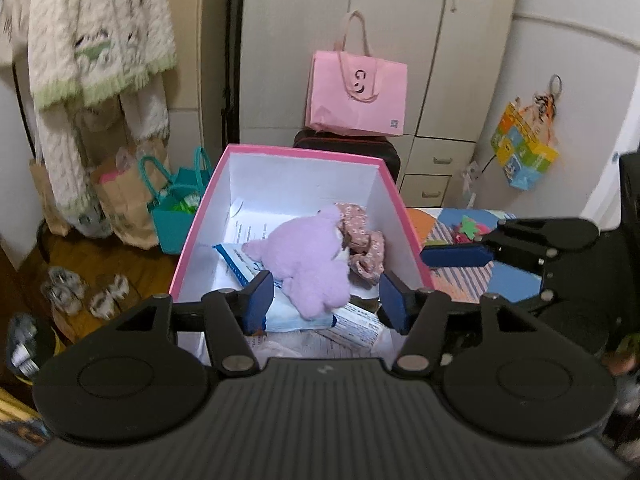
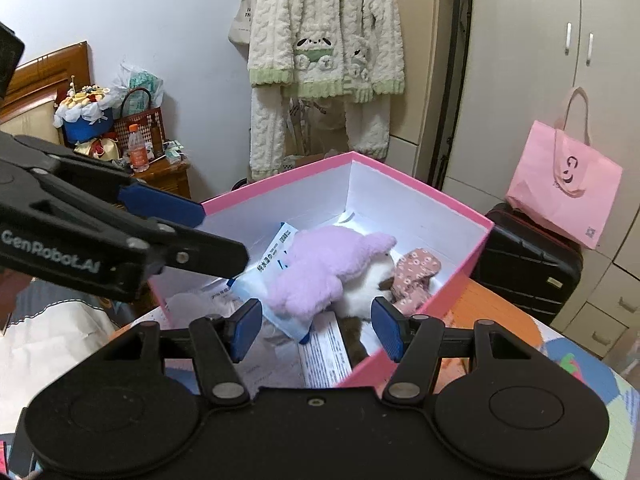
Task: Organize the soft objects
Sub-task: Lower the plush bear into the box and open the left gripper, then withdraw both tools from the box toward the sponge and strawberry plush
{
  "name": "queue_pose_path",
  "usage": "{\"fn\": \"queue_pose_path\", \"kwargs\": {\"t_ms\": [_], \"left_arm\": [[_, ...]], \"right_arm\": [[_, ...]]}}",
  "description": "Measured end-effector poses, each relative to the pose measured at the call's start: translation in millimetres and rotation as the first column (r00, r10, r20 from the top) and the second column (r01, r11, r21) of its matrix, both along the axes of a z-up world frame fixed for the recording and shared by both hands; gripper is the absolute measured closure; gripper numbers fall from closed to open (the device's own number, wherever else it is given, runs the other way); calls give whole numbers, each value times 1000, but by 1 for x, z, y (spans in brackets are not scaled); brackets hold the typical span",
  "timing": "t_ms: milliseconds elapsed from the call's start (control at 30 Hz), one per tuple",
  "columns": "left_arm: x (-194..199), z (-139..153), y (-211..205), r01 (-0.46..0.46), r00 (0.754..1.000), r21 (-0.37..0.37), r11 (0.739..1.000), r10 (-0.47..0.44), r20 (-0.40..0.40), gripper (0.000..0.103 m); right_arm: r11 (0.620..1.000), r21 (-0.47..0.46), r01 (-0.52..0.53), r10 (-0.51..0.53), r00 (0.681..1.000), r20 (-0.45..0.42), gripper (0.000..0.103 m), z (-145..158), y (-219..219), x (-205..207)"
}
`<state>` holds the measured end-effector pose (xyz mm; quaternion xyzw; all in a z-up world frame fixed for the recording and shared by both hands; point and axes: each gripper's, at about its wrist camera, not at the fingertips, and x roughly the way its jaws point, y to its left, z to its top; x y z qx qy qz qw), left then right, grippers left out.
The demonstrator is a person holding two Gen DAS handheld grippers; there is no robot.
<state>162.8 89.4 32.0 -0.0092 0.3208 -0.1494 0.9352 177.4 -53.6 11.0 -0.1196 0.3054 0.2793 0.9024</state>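
A purple plush toy [image 1: 308,264] lies in an open pink box [image 1: 404,216] with white walls, on blue-and-white packets [image 1: 298,322] and papers. A pink floral fabric piece [image 1: 362,240] lies against its right side. My left gripper [image 1: 326,300] is open and empty over the box's near end, just short of the plush. My right gripper [image 2: 316,328] is open and empty over the box's near right corner; the plush [image 2: 320,268], floral fabric [image 2: 416,276] and box [image 2: 472,252] show ahead. The left gripper [image 2: 160,216] crosses that view's left side.
The box stands on a colourful patterned mat [image 1: 464,276]. A black suitcase [image 2: 528,264] with a pink bag [image 2: 568,192] on top stands behind it. Fleece garments [image 2: 324,52] hang at the back. Bags [image 1: 176,208] and slippers [image 1: 84,288] sit on the floor at left.
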Motion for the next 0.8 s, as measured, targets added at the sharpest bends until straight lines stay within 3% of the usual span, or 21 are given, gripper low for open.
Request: {"fn": "queue_pose_path", "kwargs": {"t_ms": [333,400,800], "left_arm": [[-41,27,-26,93,995,33,995,-94,44,40],[-44,29,-32,102,994,41,994,-104,46,36],[-60,30,-72,145,989,82,986,-148,23,34]], "right_arm": [[1000,-12,18,-17,997,74,37,23,-33,-43],[1000,-22,21,-19,996,86,37,27,-39,-51],[998,-16,63,-60,988,144,36,36,-98,-94]]}}
